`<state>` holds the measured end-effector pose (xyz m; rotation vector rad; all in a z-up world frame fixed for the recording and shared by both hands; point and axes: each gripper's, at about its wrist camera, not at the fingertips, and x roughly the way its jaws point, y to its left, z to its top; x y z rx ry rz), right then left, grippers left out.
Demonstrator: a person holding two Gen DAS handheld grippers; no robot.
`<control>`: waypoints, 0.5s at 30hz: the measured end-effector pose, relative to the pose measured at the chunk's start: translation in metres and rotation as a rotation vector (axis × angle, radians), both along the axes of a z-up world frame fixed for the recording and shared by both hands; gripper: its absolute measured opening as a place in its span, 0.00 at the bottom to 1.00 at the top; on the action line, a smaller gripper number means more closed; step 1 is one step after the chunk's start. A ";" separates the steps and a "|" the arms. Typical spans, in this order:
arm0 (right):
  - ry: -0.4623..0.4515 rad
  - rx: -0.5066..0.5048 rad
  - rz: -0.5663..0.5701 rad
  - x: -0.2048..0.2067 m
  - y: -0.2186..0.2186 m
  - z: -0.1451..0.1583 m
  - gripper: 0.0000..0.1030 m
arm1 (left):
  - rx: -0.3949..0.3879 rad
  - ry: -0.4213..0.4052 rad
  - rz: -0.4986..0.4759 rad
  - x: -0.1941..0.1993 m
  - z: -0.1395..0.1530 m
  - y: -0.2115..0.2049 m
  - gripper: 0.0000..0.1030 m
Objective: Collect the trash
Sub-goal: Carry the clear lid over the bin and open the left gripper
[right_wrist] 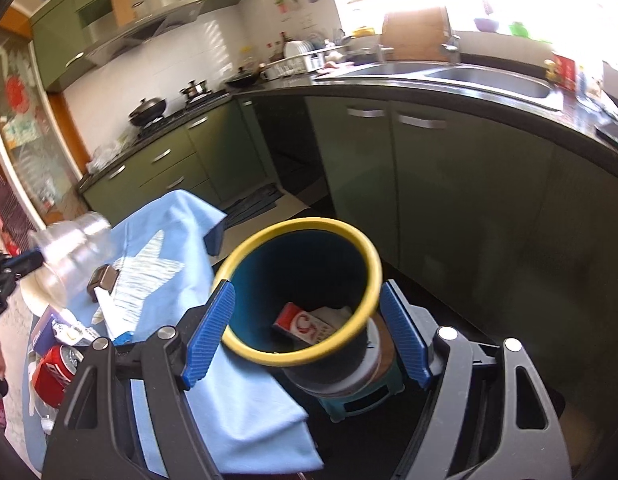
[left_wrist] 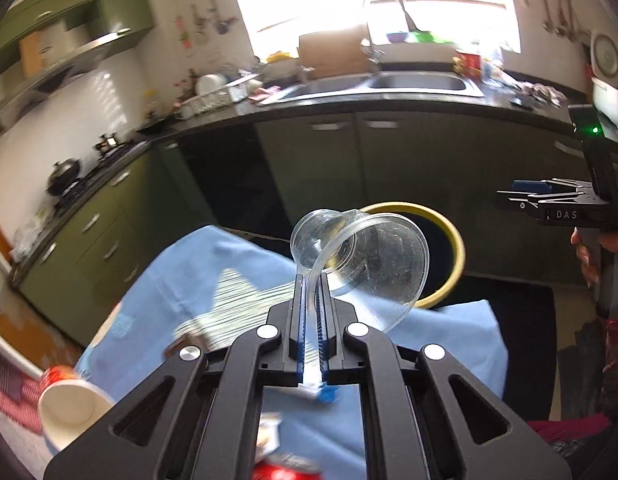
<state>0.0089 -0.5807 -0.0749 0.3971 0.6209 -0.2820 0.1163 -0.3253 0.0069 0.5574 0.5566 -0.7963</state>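
Note:
My left gripper (left_wrist: 312, 280) is shut on the rim of a clear plastic cup (left_wrist: 361, 256), which it holds in the air over the blue cloth (left_wrist: 213, 280), lying on its side. Just beyond the cup stands a dark bin with a yellow rim (left_wrist: 449, 232). The right wrist view looks down into that bin (right_wrist: 361, 248), where a red and white carton (right_wrist: 305, 326) lies. My right gripper (right_wrist: 307, 286) is open above the bin, its blue pads (right_wrist: 211, 332) either side of the rim in the picture. The same view shows the cup (right_wrist: 69, 252) at far left.
The bin rests on a teal stool (right_wrist: 361, 400) beside the cloth-covered table. A red can (right_wrist: 55, 372), a paper cup (left_wrist: 69, 412), wrappers and a small brown block (right_wrist: 103, 278) lie on the cloth. Green cabinets (right_wrist: 449, 184) and a dark counter with a sink (right_wrist: 489, 76) run behind.

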 end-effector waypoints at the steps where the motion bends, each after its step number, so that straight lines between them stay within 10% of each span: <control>1: -0.003 0.008 -0.009 -0.004 -0.005 -0.002 0.69 | 0.015 0.017 -0.023 0.000 -0.005 -0.018 0.06; 13: -0.033 0.085 -0.055 -0.027 -0.039 -0.019 0.69 | 0.131 0.141 -0.078 0.037 -0.065 -0.165 0.08; 15: -0.032 0.093 -0.055 -0.026 -0.040 -0.021 0.69 | 0.138 0.152 -0.063 0.044 -0.069 -0.175 0.27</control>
